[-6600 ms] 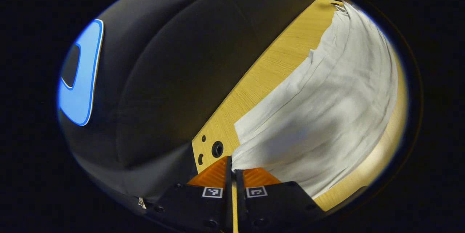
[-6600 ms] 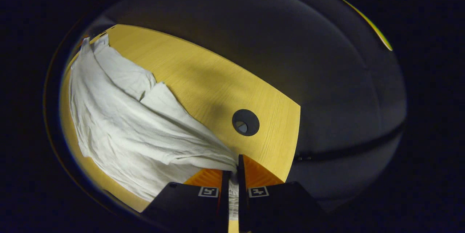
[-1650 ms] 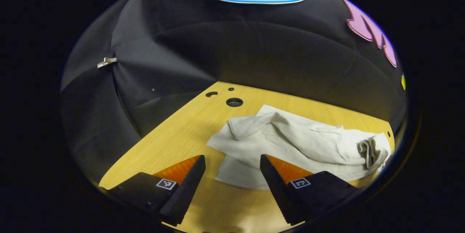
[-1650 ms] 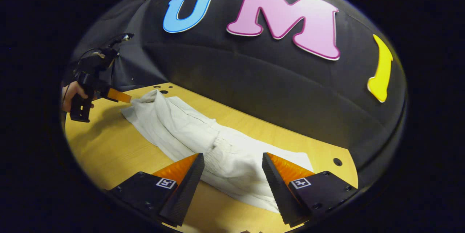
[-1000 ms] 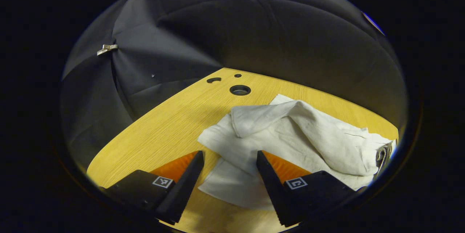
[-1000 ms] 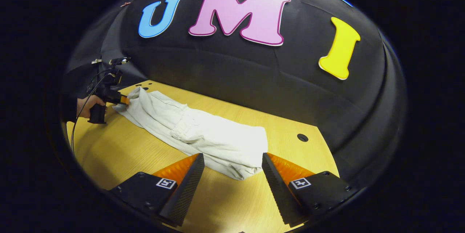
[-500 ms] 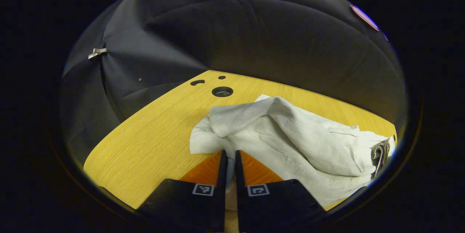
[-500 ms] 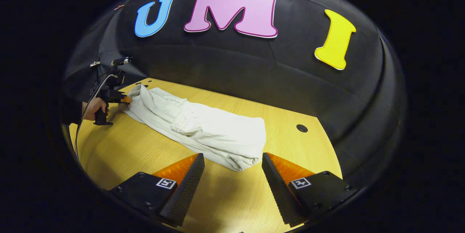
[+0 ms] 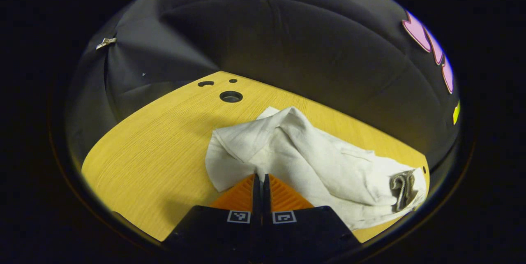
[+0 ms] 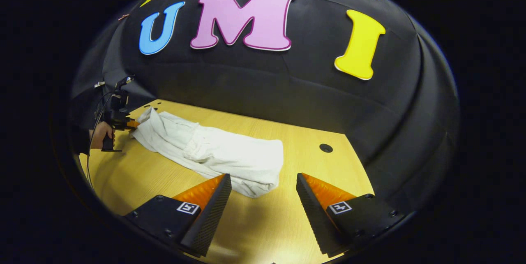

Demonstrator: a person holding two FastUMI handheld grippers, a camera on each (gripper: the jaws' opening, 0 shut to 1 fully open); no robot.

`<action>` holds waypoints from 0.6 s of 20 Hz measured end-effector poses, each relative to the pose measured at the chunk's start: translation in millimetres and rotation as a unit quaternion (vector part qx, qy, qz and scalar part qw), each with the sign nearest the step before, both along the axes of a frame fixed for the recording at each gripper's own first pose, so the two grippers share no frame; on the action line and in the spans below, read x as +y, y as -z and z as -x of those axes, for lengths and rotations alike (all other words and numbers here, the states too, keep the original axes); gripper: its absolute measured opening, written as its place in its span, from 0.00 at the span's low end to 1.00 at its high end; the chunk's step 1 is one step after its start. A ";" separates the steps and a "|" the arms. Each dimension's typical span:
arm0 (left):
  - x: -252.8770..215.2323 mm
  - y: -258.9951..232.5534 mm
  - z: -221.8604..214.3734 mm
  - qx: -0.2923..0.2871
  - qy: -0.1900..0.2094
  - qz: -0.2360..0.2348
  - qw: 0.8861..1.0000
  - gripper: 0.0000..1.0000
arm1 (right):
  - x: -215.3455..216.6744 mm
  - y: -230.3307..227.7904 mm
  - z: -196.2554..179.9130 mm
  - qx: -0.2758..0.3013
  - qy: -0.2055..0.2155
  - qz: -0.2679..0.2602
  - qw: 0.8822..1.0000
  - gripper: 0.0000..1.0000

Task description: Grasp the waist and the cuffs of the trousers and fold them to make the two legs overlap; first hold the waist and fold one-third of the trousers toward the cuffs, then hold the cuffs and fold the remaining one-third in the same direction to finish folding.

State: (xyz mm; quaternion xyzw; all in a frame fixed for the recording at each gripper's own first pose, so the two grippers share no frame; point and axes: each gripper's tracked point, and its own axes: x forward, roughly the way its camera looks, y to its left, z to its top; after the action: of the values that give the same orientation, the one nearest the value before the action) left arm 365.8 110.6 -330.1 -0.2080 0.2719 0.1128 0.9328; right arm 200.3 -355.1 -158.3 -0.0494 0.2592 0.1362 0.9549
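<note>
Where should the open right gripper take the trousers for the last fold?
Probably the cuff end beside the left gripper, already shut on a corner there. The right gripper hangs open short of the folded end of the trousers; come in low along the table, since the cloth lies flat.

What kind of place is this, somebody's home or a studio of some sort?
Most likely a staged recording booth, not a home. A black cloth wall closes in a bare wooden table with drilled holes, and the only thing on it is a pair of pale trousers handled by hand-held grippers.
</note>
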 end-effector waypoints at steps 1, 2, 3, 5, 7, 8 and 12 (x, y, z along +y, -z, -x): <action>-1.1 -9.3 -2.0 -0.011 -0.002 0.004 1.000 0.05 | -7.4 -0.3 0.2 -0.001 0.003 0.003 1.000 0.98; -5.0 -20.0 -3.0 -0.021 -0.002 0.006 1.000 0.05 | -12.6 0.6 0.9 -0.001 0.005 0.007 1.000 0.98; -9.1 -33.2 -4.4 -0.030 -0.001 0.009 1.000 0.05 | -16.8 -0.4 2.3 -0.002 0.007 0.009 1.000 0.98; -16.7 -58.5 -6.7 -0.049 0.000 0.008 0.999 0.05 | -21.0 -0.8 2.1 0.000 0.010 0.009 1.000 0.98; -23.0 -85.4 -12.3 -0.068 0.002 0.005 0.998 0.05 | -23.8 -5.3 3.4 -0.001 0.018 -0.004 1.000 0.98; -29.3 -99.0 -14.2 -0.076 0.004 0.005 0.997 0.05 | -25.6 -9.2 3.3 -0.005 0.022 -0.010 1.000 0.98; -58.2 -147.5 -24.0 -0.098 0.022 -0.001 0.995 0.05 | -38.3 -20.9 5.8 -0.021 0.032 -0.013 0.999 0.98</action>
State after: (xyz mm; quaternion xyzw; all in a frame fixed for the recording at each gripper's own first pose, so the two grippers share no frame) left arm 389.8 52.5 -182.7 -0.2117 0.1836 0.0719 0.9573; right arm 194.5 -393.4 -137.4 -0.0318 0.2390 0.1083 0.9644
